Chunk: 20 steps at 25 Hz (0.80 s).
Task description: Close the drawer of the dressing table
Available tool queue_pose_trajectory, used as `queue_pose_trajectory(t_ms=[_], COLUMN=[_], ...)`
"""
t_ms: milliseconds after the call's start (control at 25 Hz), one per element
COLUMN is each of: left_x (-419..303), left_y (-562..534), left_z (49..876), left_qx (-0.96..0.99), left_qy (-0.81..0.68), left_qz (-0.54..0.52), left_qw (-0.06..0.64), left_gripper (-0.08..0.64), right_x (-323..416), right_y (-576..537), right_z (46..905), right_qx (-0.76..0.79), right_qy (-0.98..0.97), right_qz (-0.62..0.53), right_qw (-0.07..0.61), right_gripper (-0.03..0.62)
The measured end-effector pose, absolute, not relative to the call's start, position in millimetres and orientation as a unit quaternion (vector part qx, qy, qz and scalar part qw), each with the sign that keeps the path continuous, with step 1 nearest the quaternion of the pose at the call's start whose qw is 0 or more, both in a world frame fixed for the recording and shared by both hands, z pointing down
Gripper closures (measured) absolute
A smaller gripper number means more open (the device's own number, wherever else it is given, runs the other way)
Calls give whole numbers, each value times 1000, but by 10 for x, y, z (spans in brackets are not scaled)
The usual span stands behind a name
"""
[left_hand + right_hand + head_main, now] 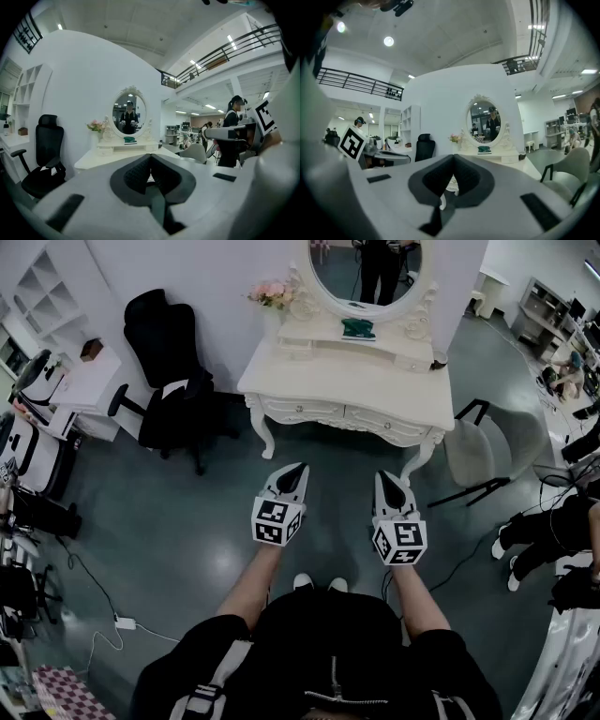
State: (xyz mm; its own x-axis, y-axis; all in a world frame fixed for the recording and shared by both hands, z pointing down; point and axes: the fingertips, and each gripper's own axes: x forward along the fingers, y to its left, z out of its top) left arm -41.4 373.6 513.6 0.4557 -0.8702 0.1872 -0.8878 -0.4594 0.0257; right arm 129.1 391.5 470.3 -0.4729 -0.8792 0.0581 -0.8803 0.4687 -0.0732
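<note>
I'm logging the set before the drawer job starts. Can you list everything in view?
dressing table: one, white, against the wall ahead
mirror: one, oval, white frame, on the table's back
flowers: one bunch, pink, table's back left
small item: one, green, shelf below the mirror
office chair: one, black, left of the table
side chair: one, pale grey, right of the table
shelf unit: one, white, far left
power strip: one, white, floor at lower left
bystander: one, dark clothes, right edge
left claw: one, white with dark pads, shut, empty
right claw: one, same colours, shut, empty
</note>
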Motion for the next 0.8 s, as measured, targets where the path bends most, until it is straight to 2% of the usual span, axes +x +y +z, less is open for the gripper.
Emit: queue_pose_trajectory(t_ms=[560,800], left_x=[-109,-109], left_y=[3770,3428], left_z=[5160,5166], left_qx=[841,843], left_qy=[-534,-530], left_qz=[71,68], left_qw=[57,54], left_gripper=[557,557], right_x=[1532,1526], right_y=[3858,3536], right_z=[4798,4825], right_qx=[492,496], right_qy=[-869,-867], right_qz=[49,54], right_qw=[13,7], right_gripper=[591,591])
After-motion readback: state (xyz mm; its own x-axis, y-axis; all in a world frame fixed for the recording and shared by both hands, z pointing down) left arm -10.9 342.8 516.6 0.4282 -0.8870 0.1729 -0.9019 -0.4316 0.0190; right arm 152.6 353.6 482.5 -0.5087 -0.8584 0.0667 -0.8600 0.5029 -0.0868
